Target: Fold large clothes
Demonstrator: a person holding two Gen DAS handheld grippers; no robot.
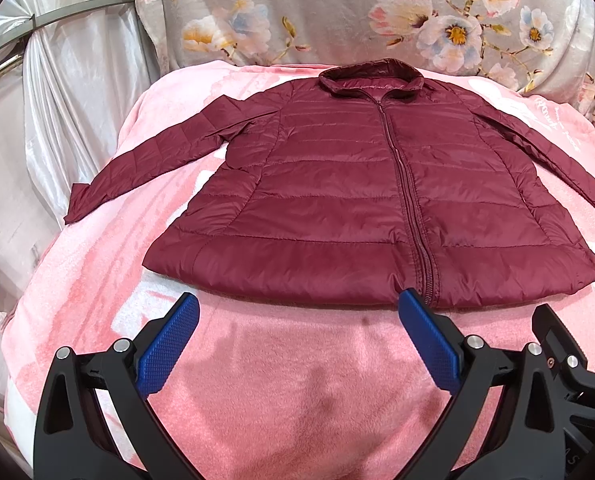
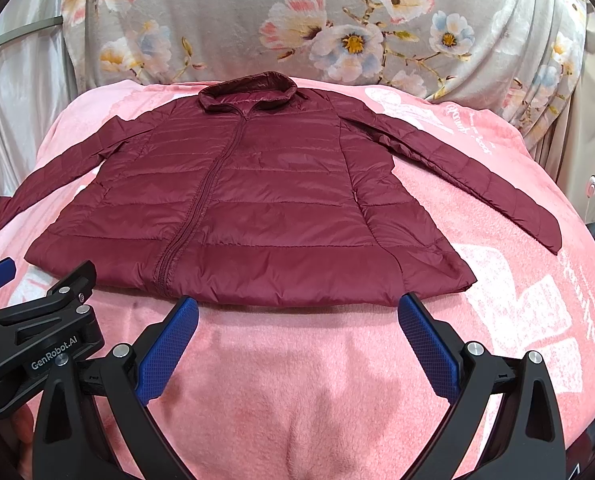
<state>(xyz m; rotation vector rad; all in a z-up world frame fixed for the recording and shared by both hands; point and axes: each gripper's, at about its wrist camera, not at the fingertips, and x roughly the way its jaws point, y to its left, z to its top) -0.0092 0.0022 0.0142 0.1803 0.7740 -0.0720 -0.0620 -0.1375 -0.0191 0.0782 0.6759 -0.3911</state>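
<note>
A maroon quilted puffer jacket (image 1: 357,184) lies flat, front up and zipped, on a pink blanket (image 1: 297,380), collar at the far side and both sleeves spread outward. It also shows in the right wrist view (image 2: 257,208). My left gripper (image 1: 297,308) is open and empty, just short of the jacket's near hem by the zipper end. My right gripper (image 2: 297,308) is open and empty, just short of the hem's right half. The left gripper's body (image 2: 37,340) shows at the left of the right wrist view.
The pink blanket (image 2: 517,320) bears white print on its right side. A grey floral cloth (image 1: 337,12) rises behind the jacket. Shiny white draped fabric (image 1: 57,120) hangs at the left. The blanket drops off at its left and right edges.
</note>
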